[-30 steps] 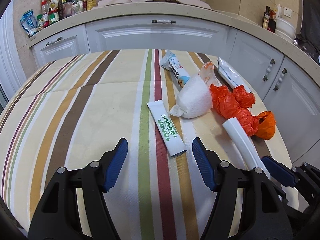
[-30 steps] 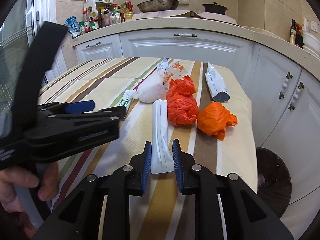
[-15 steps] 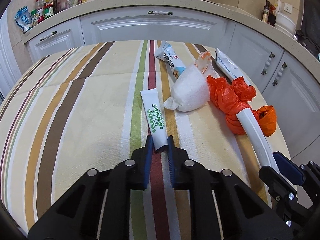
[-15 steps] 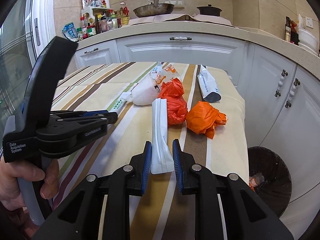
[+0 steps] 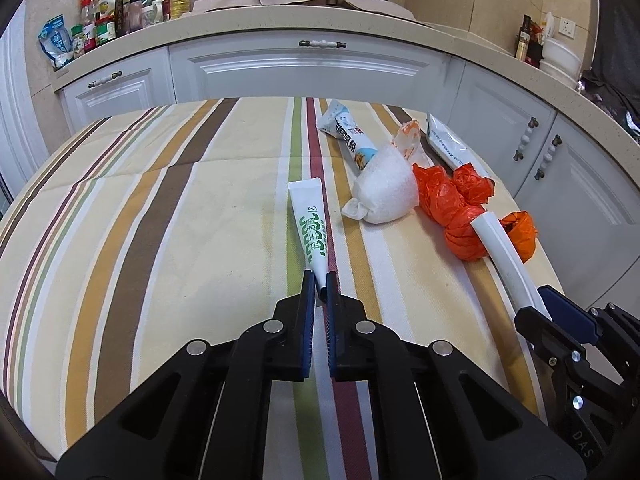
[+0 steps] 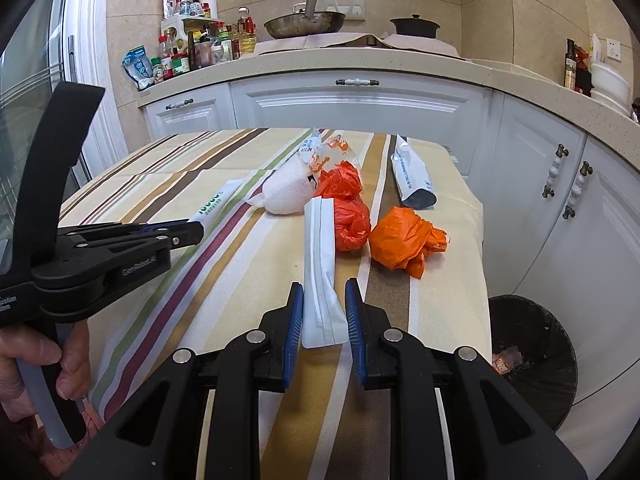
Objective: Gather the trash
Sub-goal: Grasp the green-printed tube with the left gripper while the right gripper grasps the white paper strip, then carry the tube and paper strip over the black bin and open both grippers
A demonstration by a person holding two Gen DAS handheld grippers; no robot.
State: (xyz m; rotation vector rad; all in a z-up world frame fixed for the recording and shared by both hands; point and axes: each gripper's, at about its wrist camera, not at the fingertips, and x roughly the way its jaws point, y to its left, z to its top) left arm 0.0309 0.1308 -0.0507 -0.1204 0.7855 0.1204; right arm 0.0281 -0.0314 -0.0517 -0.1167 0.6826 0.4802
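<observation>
A striped tablecloth (image 5: 160,240) in cream, brown, ochre, green and maroon covers the table. Beyond its far edge runs a curved row of white cabinets (image 5: 304,76) with small knobbed handles, topped by a speckled beige countertop (image 6: 360,62). At the far left of the counter stands a crowded cluster of bottles and jars (image 6: 192,52), with a blue packet (image 5: 56,42) at its left end. Further right sit a metal pan (image 6: 304,24) and a dark lidded pot (image 6: 414,26). At the far right are a dark bottle (image 6: 570,66) and stacked white bowls (image 6: 608,80).

Striped tablecloth (image 5: 160,240) under scattered trash (image 5: 386,196)
</observation>
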